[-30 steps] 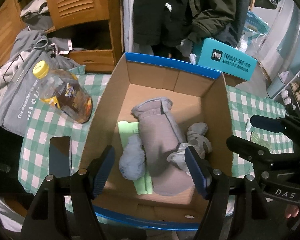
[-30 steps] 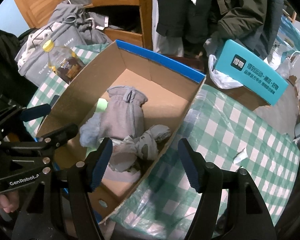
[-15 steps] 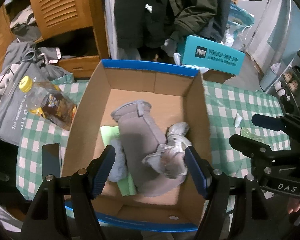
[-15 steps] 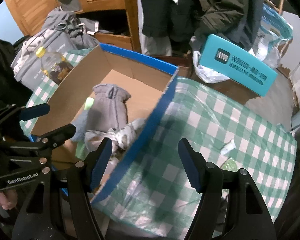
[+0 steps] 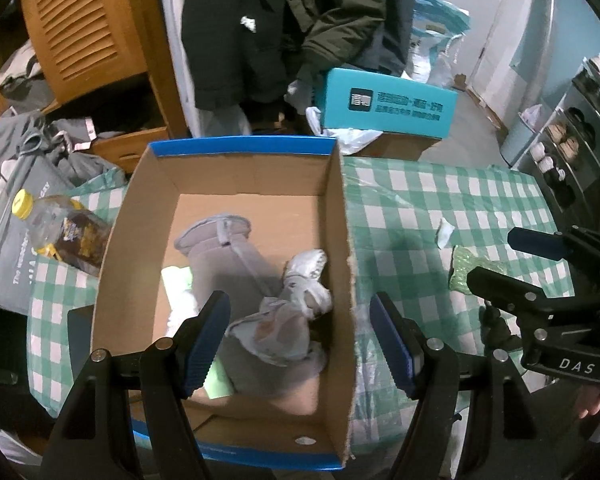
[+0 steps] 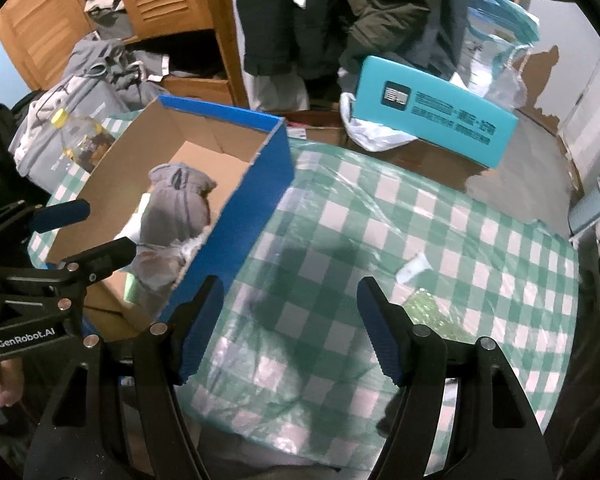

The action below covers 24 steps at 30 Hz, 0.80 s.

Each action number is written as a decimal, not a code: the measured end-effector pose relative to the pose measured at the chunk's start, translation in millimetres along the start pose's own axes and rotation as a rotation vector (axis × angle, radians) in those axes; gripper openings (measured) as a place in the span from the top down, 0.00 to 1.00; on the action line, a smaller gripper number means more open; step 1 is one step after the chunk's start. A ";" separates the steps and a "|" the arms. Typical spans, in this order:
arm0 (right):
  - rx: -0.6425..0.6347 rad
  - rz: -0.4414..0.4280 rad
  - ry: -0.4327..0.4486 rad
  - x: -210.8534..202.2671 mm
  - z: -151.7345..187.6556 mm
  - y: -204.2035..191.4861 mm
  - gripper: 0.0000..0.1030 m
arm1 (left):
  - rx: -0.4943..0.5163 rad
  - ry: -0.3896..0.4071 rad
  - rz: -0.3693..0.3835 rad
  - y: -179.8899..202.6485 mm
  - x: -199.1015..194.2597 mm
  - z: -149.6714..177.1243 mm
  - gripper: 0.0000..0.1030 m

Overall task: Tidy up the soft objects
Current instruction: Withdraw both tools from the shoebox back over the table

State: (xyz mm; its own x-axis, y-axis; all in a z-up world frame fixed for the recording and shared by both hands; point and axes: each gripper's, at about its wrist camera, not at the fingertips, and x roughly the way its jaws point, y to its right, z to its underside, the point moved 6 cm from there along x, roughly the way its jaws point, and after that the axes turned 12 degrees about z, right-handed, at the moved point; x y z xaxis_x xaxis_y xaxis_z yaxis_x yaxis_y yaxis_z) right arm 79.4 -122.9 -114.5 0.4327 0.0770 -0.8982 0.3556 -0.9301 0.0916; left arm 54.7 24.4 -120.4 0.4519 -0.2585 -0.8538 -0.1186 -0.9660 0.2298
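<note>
A blue-rimmed cardboard box (image 5: pixel 340 216) (image 6: pixel 260 184) stands on the green checked table. Inside lie a grey mitten (image 5: pixel 236 256) (image 6: pixel 180 204), a crumpled grey-white cloth (image 5: pixel 296 304) (image 6: pixel 160 264) and a light green item (image 5: pixel 176 280). My left gripper (image 5: pixel 300 344) is open and empty, held above the box's near right part. My right gripper (image 6: pixel 290 328) is open and empty, above the tablecloth to the right of the box. Each gripper shows at the edge of the other's view.
A bottle with a yellow cap (image 5: pixel 60 232) lies left of the box on grey clothes (image 5: pixel 12 184). A teal carton (image 5: pixel 388 104) (image 6: pixel 432 116) sits behind the table. A white scrap (image 6: pixel 412 268) and a green wrapper (image 6: pixel 428 308) lie on the cloth. Coats hang behind.
Both grippers have drawn back and moved right. The right gripper has gone from over the box to over the tablecloth. The box's contents have not moved.
</note>
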 end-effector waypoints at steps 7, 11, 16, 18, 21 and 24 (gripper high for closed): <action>0.034 0.012 0.006 -4.4 10.4 23.2 0.29 | 0.037 -0.011 0.004 23.3 7.5 -2.7 0.28; 0.048 0.017 0.010 -6.6 17.2 35.4 0.29 | 0.061 -0.023 0.004 36.0 13.6 -4.1 0.28; 0.070 0.034 -0.002 -3.9 27.4 53.1 0.29 | 0.093 -0.039 0.009 53.3 21.6 -5.6 0.23; 0.082 0.041 -0.007 -2.6 31.9 61.3 0.29 | 0.110 -0.040 0.009 61.1 24.3 -5.3 0.22; 0.104 0.052 -0.016 0.0 38.9 75.8 0.29 | 0.136 -0.052 0.015 74.2 30.1 -4.8 0.22; 0.125 0.064 -0.026 2.7 45.1 87.4 0.28 | 0.160 -0.066 0.025 88.1 37.8 -3.5 0.22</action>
State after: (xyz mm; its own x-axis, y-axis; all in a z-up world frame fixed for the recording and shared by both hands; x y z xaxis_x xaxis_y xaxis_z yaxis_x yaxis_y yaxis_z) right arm 74.3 -220.2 -128.3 0.4295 0.0079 -0.9030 0.2215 -0.9703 0.0968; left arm 64.5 -70.5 -130.8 0.3886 -0.2765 -0.8789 -0.2708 -0.9460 0.1779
